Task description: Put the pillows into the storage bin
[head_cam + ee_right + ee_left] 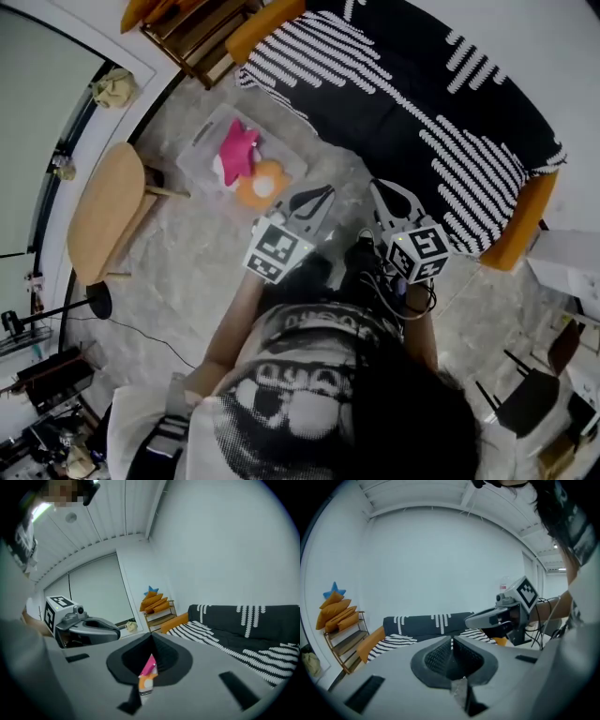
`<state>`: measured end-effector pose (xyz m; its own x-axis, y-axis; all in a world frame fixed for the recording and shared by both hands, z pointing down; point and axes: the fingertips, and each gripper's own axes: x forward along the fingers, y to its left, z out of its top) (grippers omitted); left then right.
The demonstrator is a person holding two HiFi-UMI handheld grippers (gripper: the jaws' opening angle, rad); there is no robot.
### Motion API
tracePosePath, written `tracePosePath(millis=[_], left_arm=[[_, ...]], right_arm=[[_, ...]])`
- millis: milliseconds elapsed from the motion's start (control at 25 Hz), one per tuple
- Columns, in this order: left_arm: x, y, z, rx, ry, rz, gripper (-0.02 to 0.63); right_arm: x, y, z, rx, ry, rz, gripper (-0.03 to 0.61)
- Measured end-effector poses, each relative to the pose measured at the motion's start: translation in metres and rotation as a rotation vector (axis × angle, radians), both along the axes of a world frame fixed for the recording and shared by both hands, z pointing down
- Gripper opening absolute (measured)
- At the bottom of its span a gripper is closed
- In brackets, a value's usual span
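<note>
The storage bin point(202, 141) is standing on the floor point(187, 272) and is serving as the reference for every position below. The pink pillow point(236, 150) is lying inside the bin. The orange pillow point(262, 185) is resting at the bin's corner nearest the person, apparently bulging over the rim.

The left gripper point(317, 200) and the right gripper point(386, 199) are hovering side by side on the person's side of the bin, well above it. Both sets of jaws are clenched together and gripping nothing. The pink-and-orange sliver below the right jaws is probably the pillows showing through a gap.

The striped sofa point(403, 103) beside the bin is carrying no loose pillow, so loading is judged complete. Keeping the jaws closed and high is probably preventing them from snagging the contents.
</note>
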<state>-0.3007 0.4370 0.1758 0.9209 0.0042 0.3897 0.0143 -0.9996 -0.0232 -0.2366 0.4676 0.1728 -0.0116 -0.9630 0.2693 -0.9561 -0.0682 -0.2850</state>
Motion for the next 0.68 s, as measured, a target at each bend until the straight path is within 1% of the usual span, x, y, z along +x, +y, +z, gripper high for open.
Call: tracePosePath(millis=[160,280,440,680], left_arm=[[-0.026,0.002,0.004,0.009,-0.005,0.042,0.012],[-0.041,0.004,0.008,0.015,-0.012,0.073,0.012],[-0.050,0.004,0.011,0.020,-0.003,0.100,0.012],[-0.051,0.017,0.014,0.037,0.005,0.154,0.012]], right_arm=[[-0.021,0.007,-0.001,-0.010,0.041,0.048,-0.003],[-0.028,0.015,0.000,-0.015,0.054,0.093,-0.003],[-0.023,0.029,-0.001,-0.019,0.077,0.155,-0.004],[-0.006,0.059,-0.002,-0.013,0.082,0.238,-0.003]])
